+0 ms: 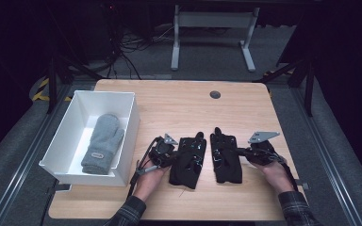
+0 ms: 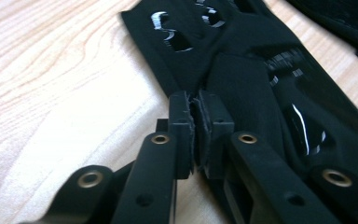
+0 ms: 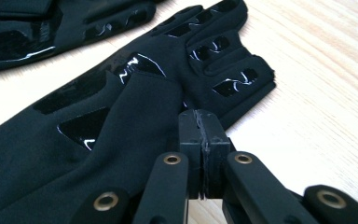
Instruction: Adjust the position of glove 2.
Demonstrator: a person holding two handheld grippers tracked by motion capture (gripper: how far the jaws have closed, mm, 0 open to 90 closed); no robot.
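The high view looks forward and down from above the person's side onto the whole wooden table point(image 1: 179, 106). Each gripper view rides low and close behind its own jaws, facing black gloves; both probably share the right-hand glove point(image 3: 121, 93).

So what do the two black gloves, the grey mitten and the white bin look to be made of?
Left black glove and right black glove: matte, likely stretch fabric with glossy patches, perhaps rubbery grip print, glinting in both gripper views. Grey mitten: soft, fuzzy, probably knit or fleece, with a small sewn label. White bin: smooth, thin rigid walls, probably plastic.
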